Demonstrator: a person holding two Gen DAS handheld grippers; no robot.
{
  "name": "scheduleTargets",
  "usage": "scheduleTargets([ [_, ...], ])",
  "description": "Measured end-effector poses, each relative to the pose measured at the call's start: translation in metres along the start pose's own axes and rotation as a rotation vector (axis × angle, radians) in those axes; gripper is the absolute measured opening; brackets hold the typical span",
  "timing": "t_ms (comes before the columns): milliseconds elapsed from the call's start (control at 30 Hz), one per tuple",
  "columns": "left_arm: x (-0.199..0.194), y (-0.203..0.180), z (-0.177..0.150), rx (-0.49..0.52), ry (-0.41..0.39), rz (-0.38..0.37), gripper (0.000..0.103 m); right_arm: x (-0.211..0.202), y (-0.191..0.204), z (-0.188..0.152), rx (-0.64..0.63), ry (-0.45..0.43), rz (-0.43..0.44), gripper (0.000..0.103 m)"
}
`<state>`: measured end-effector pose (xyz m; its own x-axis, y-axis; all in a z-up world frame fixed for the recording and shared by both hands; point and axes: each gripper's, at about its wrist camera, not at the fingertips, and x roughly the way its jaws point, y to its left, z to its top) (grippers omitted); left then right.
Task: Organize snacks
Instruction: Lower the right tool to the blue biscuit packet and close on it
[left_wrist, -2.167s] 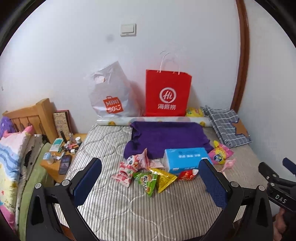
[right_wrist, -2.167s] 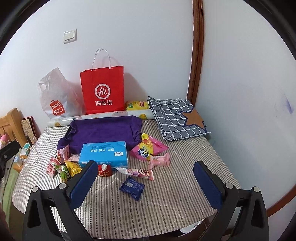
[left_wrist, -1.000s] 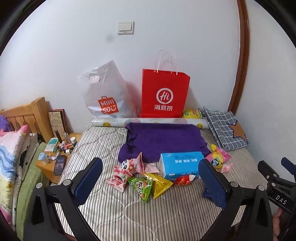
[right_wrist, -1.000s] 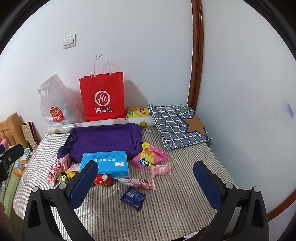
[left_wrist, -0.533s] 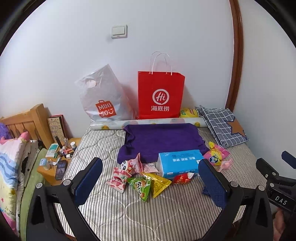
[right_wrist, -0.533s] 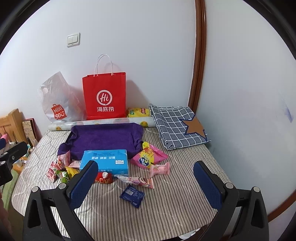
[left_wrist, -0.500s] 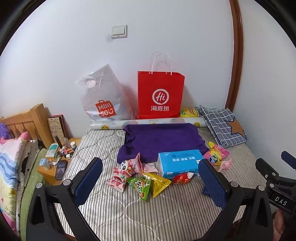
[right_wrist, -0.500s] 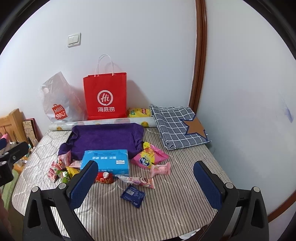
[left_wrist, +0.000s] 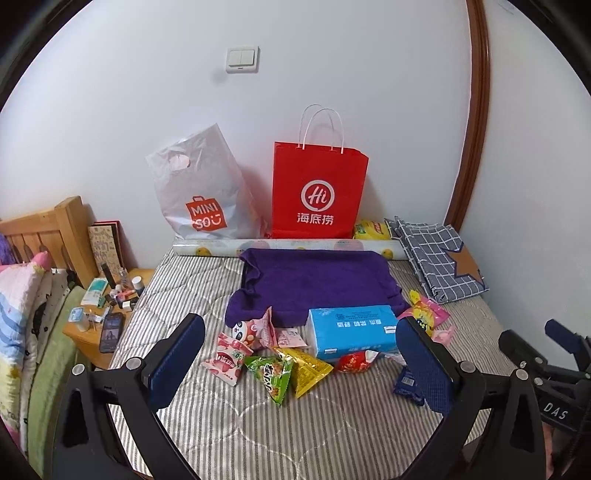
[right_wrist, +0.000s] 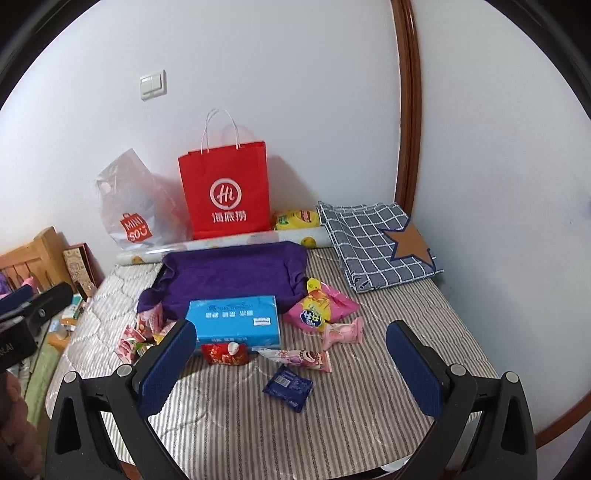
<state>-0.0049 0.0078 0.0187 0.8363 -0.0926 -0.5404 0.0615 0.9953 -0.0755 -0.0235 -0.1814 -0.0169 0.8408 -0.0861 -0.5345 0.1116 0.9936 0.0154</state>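
The snack packets (left_wrist: 280, 365) are scattered on the striped mattress (right_wrist: 351, 424), around the front of a blue tissue box (right_wrist: 232, 319) and just before a purple towel (left_wrist: 314, 280). Nothing has been gathered yet, it seems. The left gripper (left_wrist: 301, 369) and the right gripper (right_wrist: 291, 373) are held above the near edge, fingers spread wide, nothing held. Thin, crinkly wrappers could be pinched badly and slip, or neighbouring packets be dragged along where they overlap.
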Motion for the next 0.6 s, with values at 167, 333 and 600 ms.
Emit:
scheduleTargets([
  [167, 0.013, 0.003, -0.002, -0.010, 0.003, 0.016, 0.101, 0.014, -0.004, -0.004, 0.011, 0.018, 0.005, 0.103],
  [333, 0.035, 0.004, -0.006, 0.025, 0.037, 0.030, 0.100, 0.034, -0.012, -0.014, 0.008, 0.027, -0.020, 0.103],
  [600, 0.074, 0.016, -0.011, 0.029, 0.105, 0.073, 0.099, 0.085, -0.023, -0.041, 0.014, 0.140, -0.020, 0.074],
])
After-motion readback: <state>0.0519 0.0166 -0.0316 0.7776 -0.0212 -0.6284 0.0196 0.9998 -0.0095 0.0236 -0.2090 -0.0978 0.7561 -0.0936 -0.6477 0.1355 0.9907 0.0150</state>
